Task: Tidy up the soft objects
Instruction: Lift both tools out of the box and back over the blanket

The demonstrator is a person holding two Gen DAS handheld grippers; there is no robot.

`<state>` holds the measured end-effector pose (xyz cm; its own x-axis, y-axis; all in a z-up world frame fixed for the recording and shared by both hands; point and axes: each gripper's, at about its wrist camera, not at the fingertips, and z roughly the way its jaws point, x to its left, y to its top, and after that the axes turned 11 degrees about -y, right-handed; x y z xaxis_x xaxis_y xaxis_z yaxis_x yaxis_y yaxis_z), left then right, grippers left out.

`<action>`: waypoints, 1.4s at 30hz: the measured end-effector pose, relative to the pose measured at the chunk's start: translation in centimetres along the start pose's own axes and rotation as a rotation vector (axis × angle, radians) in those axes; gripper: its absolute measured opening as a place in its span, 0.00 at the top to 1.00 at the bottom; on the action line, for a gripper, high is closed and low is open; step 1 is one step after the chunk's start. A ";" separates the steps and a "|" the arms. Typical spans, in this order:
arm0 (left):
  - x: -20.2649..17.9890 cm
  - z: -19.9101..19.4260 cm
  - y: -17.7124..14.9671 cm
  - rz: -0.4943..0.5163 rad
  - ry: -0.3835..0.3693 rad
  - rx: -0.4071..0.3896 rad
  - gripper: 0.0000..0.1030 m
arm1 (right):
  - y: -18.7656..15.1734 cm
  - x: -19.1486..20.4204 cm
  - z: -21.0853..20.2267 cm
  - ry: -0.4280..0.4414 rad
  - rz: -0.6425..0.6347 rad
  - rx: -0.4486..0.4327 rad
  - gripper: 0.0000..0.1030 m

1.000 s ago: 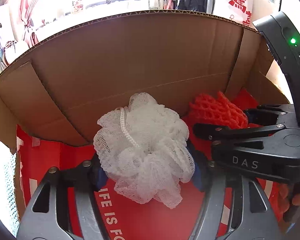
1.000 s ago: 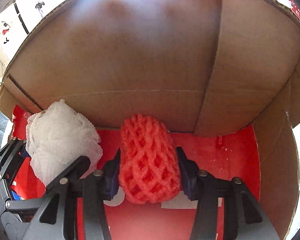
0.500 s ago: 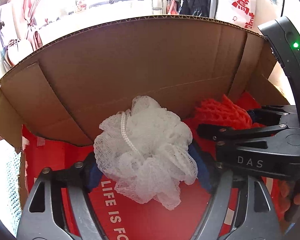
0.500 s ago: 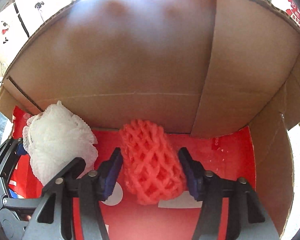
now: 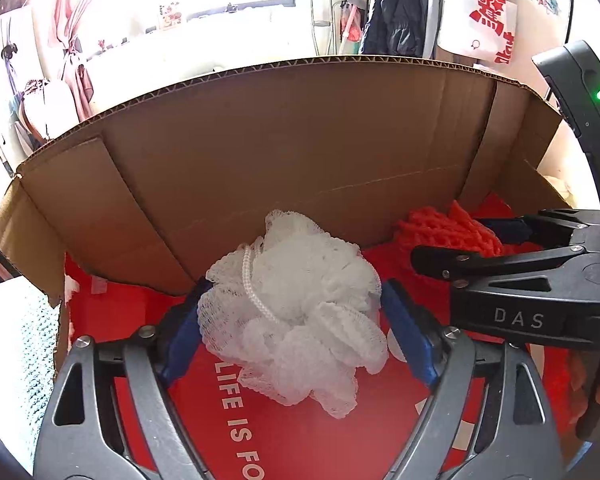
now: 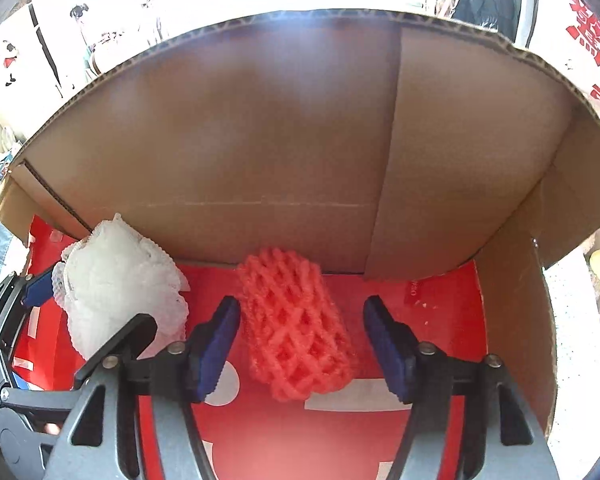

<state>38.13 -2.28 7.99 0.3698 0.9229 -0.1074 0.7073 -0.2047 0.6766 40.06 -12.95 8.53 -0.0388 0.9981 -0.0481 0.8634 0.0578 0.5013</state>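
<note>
Left wrist view: one cardboard box (image 5: 280, 152), corrugated brown walls w/ a glossy red printed floor, and two soft things in it. One white mesh bath pouf (image 5: 296, 320) – ruffled netting bunched into a ball w/ a white cord loop – sits between the blue pads of the left gripper (image 5: 292, 332); its jaws are opening, the netting brushes both pads at its edges but isn't squeezed, it rests on the red floor. To the right of that tool, one orange-red foam net sleeve (image 5: 448, 232), partly hidden behind the black body of the right gripper (image 5: 476, 240), which carries a green light and white lettering; a bit of a hand shows at the right edge. Right wrist view: same box (image 6: 260, 140), far wall creased and folded at the corners. The single foam net sleeve (image 6: 296, 328) – open diamond lattice, squat tube shape, tilted – lies on the red floor between the blue ribbed pads of the right gripper (image 6: 300, 340); jaws opening, clear gaps on both sides, touching neither pad. Left of this tool the pouf (image 6: 116, 284), w/ the left gripper (image 6: 100, 304) around it – one blue pad seen at its far side.
</note>
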 end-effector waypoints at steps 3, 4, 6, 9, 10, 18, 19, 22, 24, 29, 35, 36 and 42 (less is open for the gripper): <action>0.0 -0.1 0.0 -0.002 -0.001 -0.003 0.19 | 0.1 -0.2 -0.2 -0.005 0.003 -0.002 0.35; 0.0 -0.1 -0.1 -0.003 0.001 -0.004 0.19 | -0.1 -0.2 -0.3 -0.008 0.004 -0.005 0.35; 0.2 -0.5 -0.5 -0.005 0.002 -0.008 0.19 | -0.1 -0.5 -0.7 -0.009 0.008 -0.011 0.35; 0.3 -1.3 -0.5 -0.008 0.000 -0.016 0.19 | -0.2 -1.0 -2.1 -0.009 0.016 -0.032 0.35; 0.3 -1.7 -0.5 -0.013 -0.005 -0.024 0.19 | -0.2 -1.5 -2.5 -0.010 0.018 -0.041 0.35; 1.4 -6.3 -0.8 -0.071 -0.020 -0.114 0.11 | -1.4 -2.0 -7.8 -0.035 0.025 -0.135 0.27; 1.7 -7.2 -0.9 -0.081 -0.018 -0.131 0.09 | -1.8 -2.0 -8.4 -0.037 0.028 -0.144 0.26; 2.3 -9.5 -1.0 -0.108 -0.005 -0.190 0.07 | -2.6 -2.6 -10.6 -0.034 0.040 -0.167 0.25; 3.1 -10.9 -1.1 -0.139 -0.002 -0.223 0.07 | -3.1 -2.6 -11.8 -0.036 0.039 -0.188 0.25; 4.2 -14.6 -2.6 -0.206 -0.001 -0.280 0.07 | -6.3 -2.9 -15.9 -0.039 0.019 -0.281 0.12; 3.3 -19.5 -6.5 -0.187 -0.002 -0.377 0.03 | -11.3 -3.4 -20.4 -0.054 -0.006 -0.422 0.02; 3.1 -20.3 -7.3 -0.189 -0.003 -0.391 0.03 | -12.2 -3.4 -21.2 -0.057 -0.011 -0.447 0.00; 0.5 -23.9 -12.0 -0.138 0.008 -0.476 0.01 | -17.9 -4.0 -24.7 -0.052 -0.011 -0.552 0.00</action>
<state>15.40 8.43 17.20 0.2861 0.9337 -0.2155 0.3948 0.0901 0.9143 12.29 -17.47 21.12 -0.0089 0.9958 -0.0914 0.4704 0.0848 0.8784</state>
